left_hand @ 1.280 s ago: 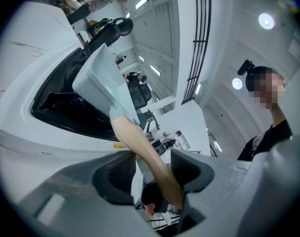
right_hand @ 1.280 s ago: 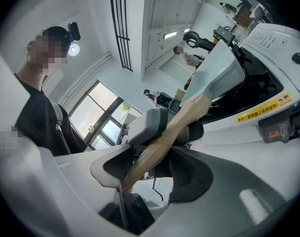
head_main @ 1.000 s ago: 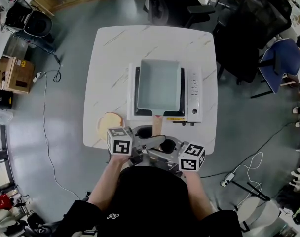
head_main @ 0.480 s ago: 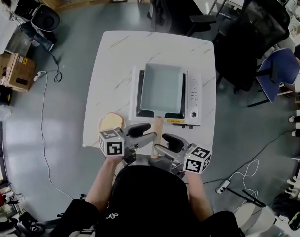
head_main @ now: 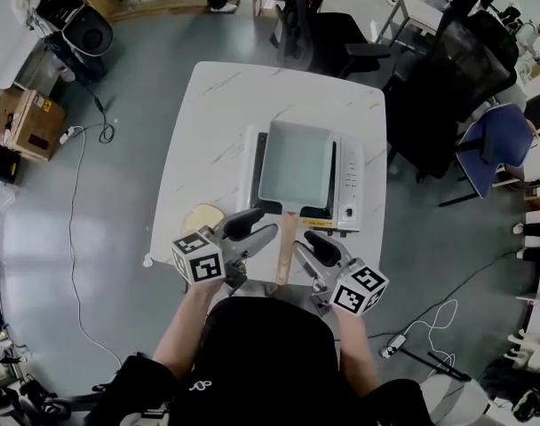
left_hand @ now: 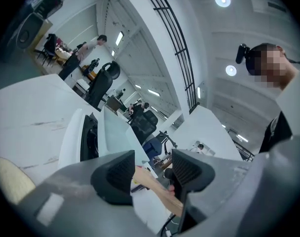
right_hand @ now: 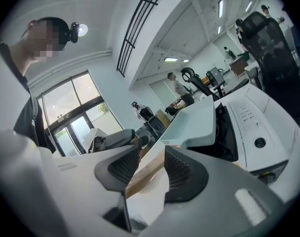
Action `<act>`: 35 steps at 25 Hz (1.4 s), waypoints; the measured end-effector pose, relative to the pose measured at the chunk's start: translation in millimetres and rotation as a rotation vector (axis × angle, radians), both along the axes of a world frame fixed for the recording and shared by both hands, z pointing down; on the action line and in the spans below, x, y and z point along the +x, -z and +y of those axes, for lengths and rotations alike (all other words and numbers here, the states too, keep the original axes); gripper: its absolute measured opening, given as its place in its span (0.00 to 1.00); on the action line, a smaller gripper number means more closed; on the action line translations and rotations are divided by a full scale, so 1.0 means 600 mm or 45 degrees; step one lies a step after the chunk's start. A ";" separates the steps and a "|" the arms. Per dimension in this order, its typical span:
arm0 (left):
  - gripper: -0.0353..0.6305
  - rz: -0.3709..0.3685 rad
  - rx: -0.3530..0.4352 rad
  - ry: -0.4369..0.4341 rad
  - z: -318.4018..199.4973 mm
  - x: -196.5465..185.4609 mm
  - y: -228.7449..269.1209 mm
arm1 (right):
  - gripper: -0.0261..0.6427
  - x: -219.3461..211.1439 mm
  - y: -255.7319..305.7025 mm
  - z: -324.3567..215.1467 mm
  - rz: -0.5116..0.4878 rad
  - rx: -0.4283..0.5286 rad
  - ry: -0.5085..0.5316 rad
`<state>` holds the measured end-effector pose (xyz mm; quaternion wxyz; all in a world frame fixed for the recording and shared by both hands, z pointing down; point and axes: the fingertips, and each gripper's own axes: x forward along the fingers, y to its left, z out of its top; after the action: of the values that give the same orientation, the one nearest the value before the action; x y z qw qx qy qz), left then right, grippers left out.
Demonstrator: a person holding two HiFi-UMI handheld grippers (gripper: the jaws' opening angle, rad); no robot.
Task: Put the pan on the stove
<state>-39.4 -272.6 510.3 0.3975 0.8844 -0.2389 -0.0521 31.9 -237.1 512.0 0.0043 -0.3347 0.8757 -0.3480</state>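
A square pale blue-green pan sits on the black top of the white stove on the white table. Its wooden handle points toward me. My left gripper hovers just left of the handle and my right gripper just right of it, neither gripping it. In the left gripper view the handle shows through the open jaws, with the pan beyond. In the right gripper view the jaws are closing; the handle shows in the gap, unpressed.
A round tan disc lies on the table at the stove's near left corner. Office chairs stand behind and to the right of the table. Cardboard boxes and a cable are on the floor at left.
Both grippers have drawn apart from the end of the handle, left one leftward, right one rightward. The pan has stayed on the stove.
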 end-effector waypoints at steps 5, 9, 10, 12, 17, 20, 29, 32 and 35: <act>0.36 -0.061 0.123 0.084 -0.012 -0.005 0.028 | 0.18 0.004 0.029 -0.015 0.062 0.118 -0.091; 0.29 -0.115 0.208 0.139 -0.017 -0.011 0.050 | 0.15 0.000 0.051 -0.023 0.094 0.188 -0.139; 0.26 -0.129 0.230 0.155 -0.019 -0.013 0.055 | 0.15 0.000 0.056 -0.025 0.104 0.205 -0.154; 0.23 -0.154 0.271 0.186 -0.022 -0.014 0.066 | 0.12 0.000 0.064 -0.031 0.125 0.235 -0.188; 0.20 -0.206 0.343 0.248 -0.023 -0.017 0.091 | 0.08 0.005 0.080 -0.041 0.158 0.270 -0.261; 0.13 -0.256 0.384 0.300 -0.027 -0.023 0.100 | 0.04 0.011 0.087 -0.050 0.186 0.295 -0.305; 0.05 -0.354 0.438 0.380 -0.031 -0.026 0.110 | 0.02 0.020 0.117 -0.066 0.270 0.386 -0.376; 0.05 -0.370 0.442 0.379 -0.031 -0.023 0.110 | 0.02 0.023 0.126 -0.068 0.297 0.410 -0.383; 0.05 -0.376 0.451 0.386 -0.035 -0.020 0.114 | 0.02 0.025 0.134 -0.070 0.322 0.435 -0.383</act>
<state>-51.4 -293.6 442.1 0.1852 0.8923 -0.4111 -0.0226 46.7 -278.9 431.3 0.0031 -0.4966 0.8556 -0.1460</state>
